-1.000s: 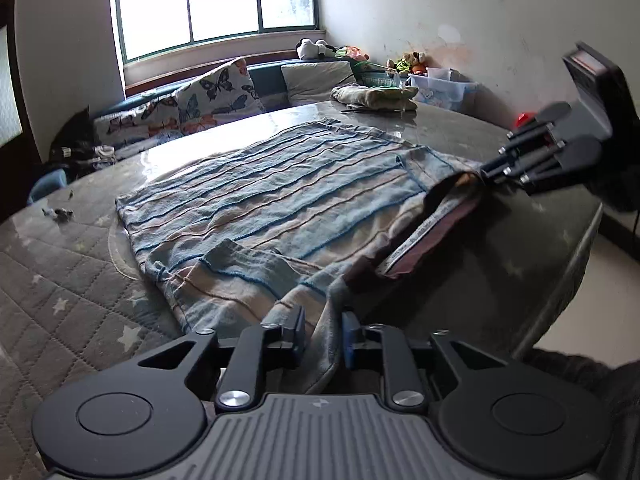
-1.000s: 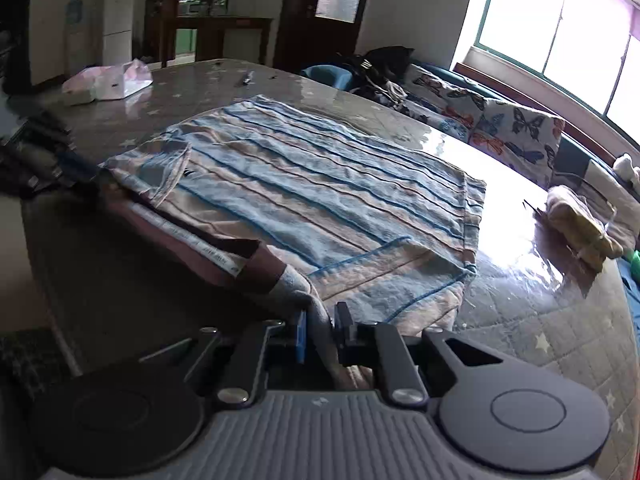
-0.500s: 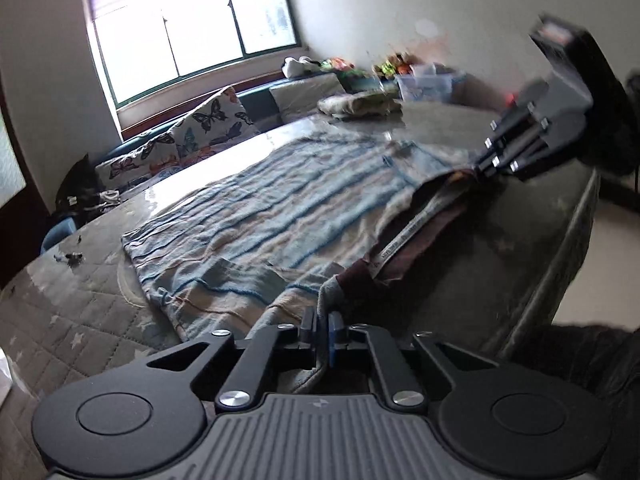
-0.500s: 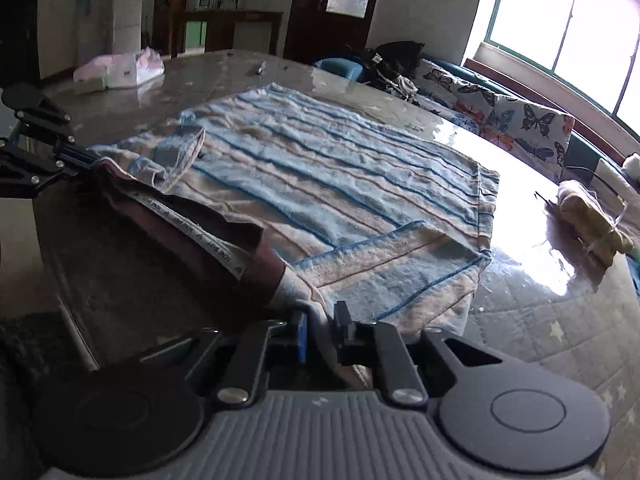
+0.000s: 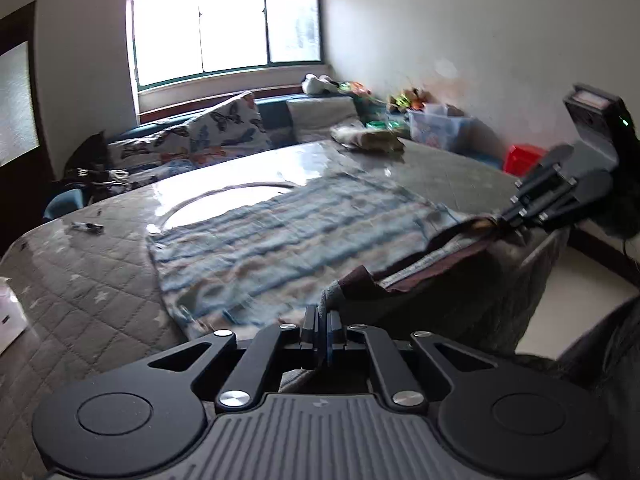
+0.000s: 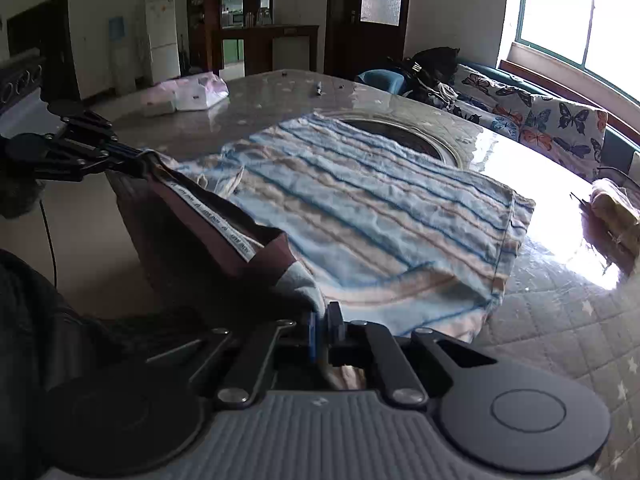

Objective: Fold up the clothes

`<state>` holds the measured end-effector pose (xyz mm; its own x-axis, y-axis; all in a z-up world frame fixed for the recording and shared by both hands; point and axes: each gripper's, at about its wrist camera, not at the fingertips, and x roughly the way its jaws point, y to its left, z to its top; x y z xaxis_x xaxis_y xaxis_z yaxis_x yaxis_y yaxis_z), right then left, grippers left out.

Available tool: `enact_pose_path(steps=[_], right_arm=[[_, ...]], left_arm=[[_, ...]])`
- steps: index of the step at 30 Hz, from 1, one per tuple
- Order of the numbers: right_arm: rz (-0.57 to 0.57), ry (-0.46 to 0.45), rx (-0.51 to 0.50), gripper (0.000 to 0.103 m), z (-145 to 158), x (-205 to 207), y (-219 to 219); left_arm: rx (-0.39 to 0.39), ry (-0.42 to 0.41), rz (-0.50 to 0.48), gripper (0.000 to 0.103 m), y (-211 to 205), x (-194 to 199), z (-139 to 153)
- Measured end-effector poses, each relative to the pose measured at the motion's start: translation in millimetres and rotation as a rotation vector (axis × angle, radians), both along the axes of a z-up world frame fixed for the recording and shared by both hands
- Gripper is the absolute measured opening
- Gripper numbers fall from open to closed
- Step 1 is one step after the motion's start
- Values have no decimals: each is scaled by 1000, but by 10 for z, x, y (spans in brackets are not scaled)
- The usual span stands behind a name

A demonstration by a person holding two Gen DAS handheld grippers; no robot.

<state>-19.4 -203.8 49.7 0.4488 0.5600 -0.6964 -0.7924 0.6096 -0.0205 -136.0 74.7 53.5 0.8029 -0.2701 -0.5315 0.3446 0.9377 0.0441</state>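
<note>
Both grippers have lifted since a second ago, and the near edge of the striped garment (image 6: 372,216) now hangs off the table between them instead of lying flat. Its far edge has slid nearer, baring a round ring in the tabletop (image 5: 224,204) at centre left of the left wrist view. The left gripper (image 5: 322,330), at bottom centre of its own view, has just been closing and is now pinched tight on a corner of the cloth near the maroon waistband (image 6: 208,216). The right gripper (image 6: 324,330), at bottom centre of its own view, has likewise just been closing and is clamped on the opposite corner; it also shows at the right edge of the left wrist view, gripping the fabric. The rest of the garment lies spread over the quilted table (image 6: 560,320), filling the middle of both views. A folded beige cloth (image 5: 368,138) sits at the table's far side, upper right of centre.
</note>
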Motion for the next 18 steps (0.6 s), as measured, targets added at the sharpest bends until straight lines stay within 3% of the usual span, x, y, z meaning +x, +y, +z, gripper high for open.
enact_pose_path(steps=[5, 11, 18], right_arm=[[-39, -20, 42, 4, 149, 219, 46], [-83, -35, 78, 4, 396, 758, 148], [-130, -10, 70, 4, 546, 1874, 432]], left_arm=[[-33, -28, 48, 4, 79, 350, 163], [-58, -50, 80, 4, 240, 1084, 418], [-21, -5, 125, 4, 470, 2197, 420]])
